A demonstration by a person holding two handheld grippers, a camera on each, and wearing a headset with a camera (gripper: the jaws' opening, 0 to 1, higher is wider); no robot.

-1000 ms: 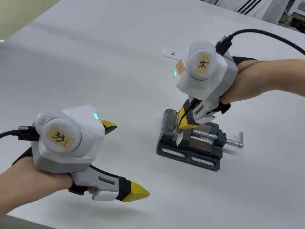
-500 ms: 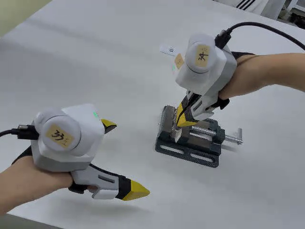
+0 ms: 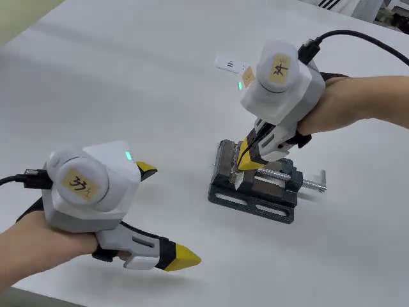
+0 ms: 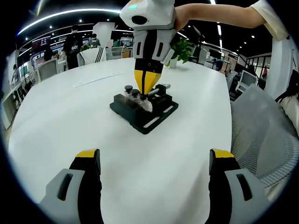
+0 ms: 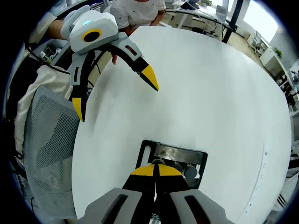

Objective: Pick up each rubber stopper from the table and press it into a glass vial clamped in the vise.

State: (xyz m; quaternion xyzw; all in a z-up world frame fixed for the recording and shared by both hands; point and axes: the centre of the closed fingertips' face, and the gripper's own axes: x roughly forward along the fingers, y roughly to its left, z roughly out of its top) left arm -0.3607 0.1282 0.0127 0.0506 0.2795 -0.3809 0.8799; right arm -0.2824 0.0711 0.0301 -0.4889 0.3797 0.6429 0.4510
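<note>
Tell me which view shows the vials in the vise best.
Left gripper view: the vials stand side-on, in the open. In the head view the right gripper hides most; in the right gripper view its fingers cover some.

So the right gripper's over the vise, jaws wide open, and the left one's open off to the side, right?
No: the right gripper over the vise has its jaws shut, tips together, as the right gripper view shows. The left gripper is open, off to the side.
</note>
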